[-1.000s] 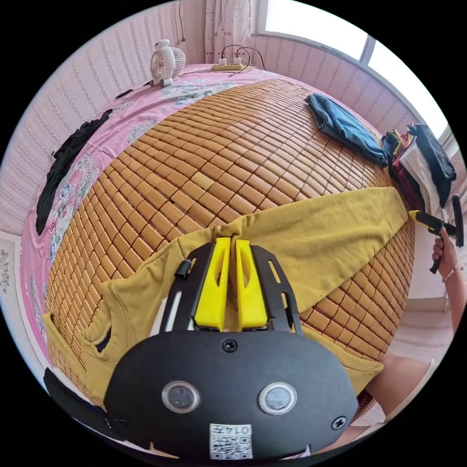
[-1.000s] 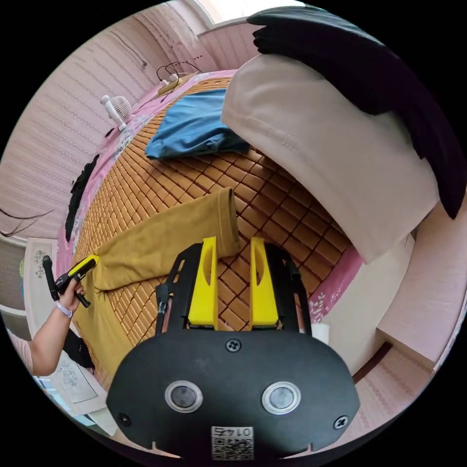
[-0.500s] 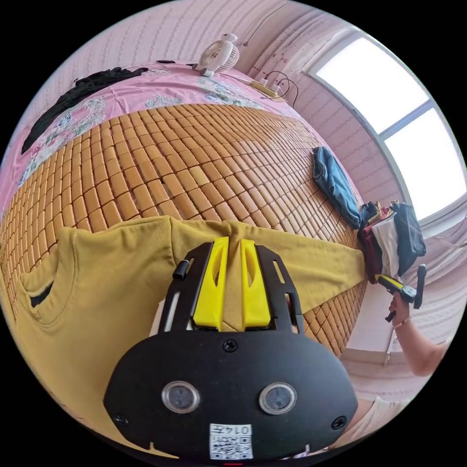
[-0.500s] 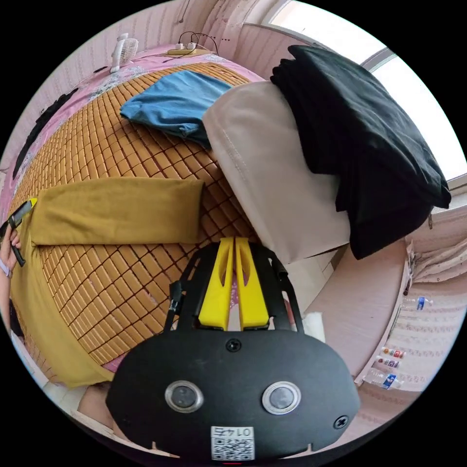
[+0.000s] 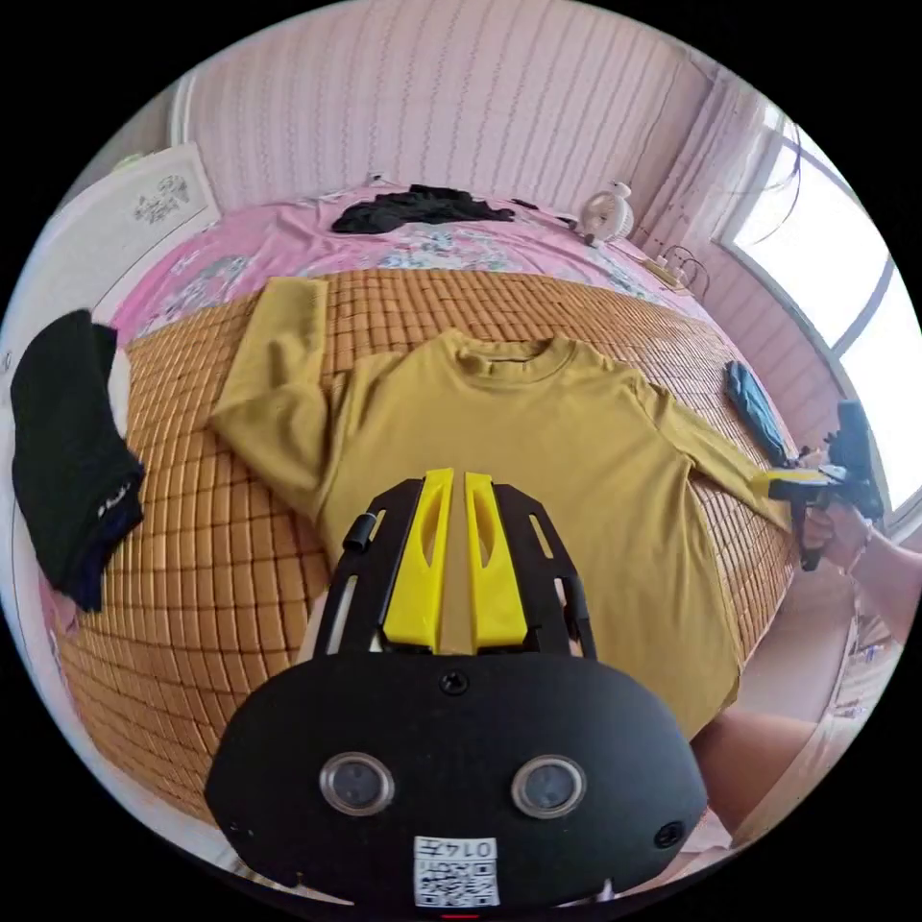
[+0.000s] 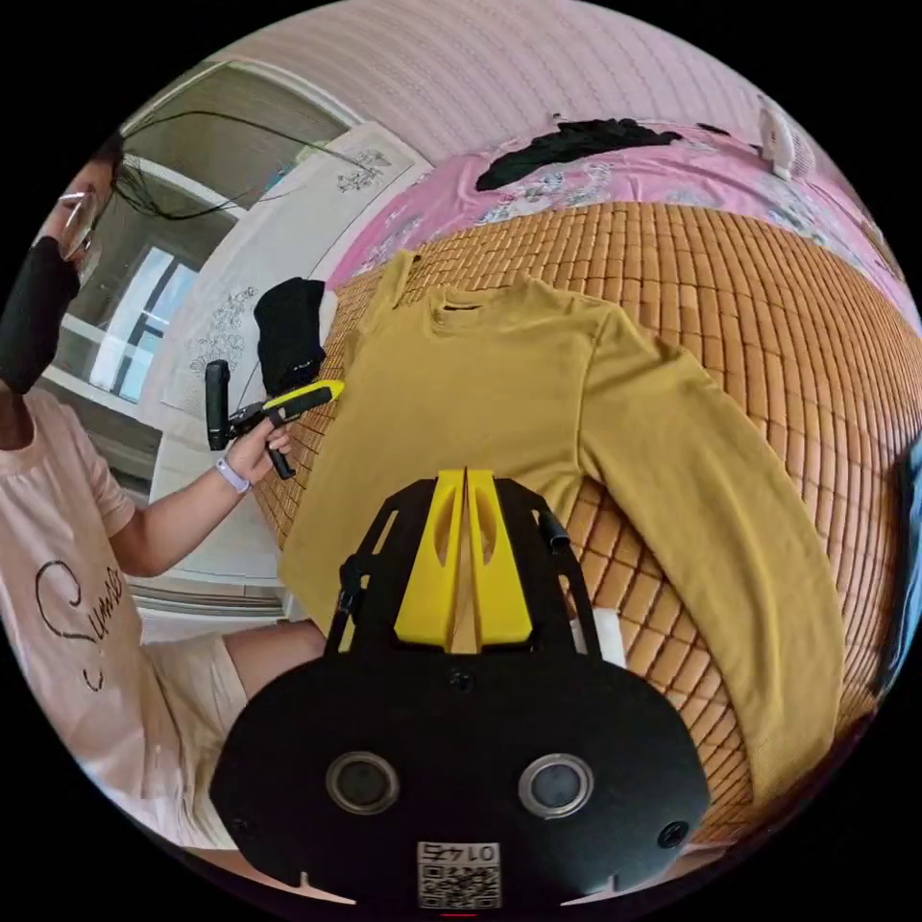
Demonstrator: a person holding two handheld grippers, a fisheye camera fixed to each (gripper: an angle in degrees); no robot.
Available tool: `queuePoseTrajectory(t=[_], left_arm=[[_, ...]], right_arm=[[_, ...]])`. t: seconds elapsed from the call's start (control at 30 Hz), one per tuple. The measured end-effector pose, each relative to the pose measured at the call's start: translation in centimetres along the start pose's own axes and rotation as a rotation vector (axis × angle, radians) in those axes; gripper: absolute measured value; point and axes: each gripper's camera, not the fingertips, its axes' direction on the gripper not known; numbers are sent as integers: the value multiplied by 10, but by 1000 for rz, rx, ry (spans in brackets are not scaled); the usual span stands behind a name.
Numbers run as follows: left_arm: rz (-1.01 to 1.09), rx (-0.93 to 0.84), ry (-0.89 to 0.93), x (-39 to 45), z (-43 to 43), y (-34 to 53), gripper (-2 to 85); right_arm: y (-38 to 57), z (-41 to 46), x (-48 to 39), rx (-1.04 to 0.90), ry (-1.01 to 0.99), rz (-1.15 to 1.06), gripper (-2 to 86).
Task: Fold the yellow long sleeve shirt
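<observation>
Released since a second ago, the yellow shirt (image 5: 538,451) lies flat on the bamboo mat (image 5: 192,576) over pink bedding (image 5: 288,235); left gripper (image 5: 449,480) and right gripper (image 6: 466,478) both clenched empty

1. Daylight scene, bright and evenly lit in both views. Source: large window (image 5: 845,317) at the edge of the left gripper view, blown out to white, no detail behind the glass.
2. Shadows soft. Faint shading under the folds of the mustard-yellow long-sleeve shirt (image 5: 538,451) just beyond the yellow fingertips (image 5: 437,480).
3. Black plastic camera housing (image 6: 461,768) below the fingers is dark and low contrast.
4. Strong fisheye: the woven orange-brown bamboo mat (image 6: 768,317) bulges, its grid lines curve hard toward the rim; black vignette outside the circle.
5. Centre is sharp, no visible motion blur. Slight softness near the rim.
</observation>
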Motion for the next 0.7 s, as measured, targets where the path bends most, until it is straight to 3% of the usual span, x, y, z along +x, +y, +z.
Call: queuePoseTrajectory(t=[0.1, 0.17, 0.27, 0.5, 0.63, 0.7], left_arm=[[-140, 21, 3, -46, -39, 55, 19], [-202, 32, -22, -62, -54, 82, 24], [-283, 13, 4, -81, -69, 111, 35], [-275, -44, 18, -87, -90, 138, 14], [-214, -67, -20, -91, -107, 140, -3], [-200, -53, -13, -98, -119, 146, -6]], right_arm=[[-111, 71, -44, 26, 40, -169, 14], [-195, 122, -90, 90, 2, -299, 64], [-282, 201, -151, 24, -29, -393, 136], [-361, 398, -238, -219, 90, -366, 129], [-381, 482, -248, -280, 348, -277, 116], [-380, 497, -257, -231, 424, -336, 88]])
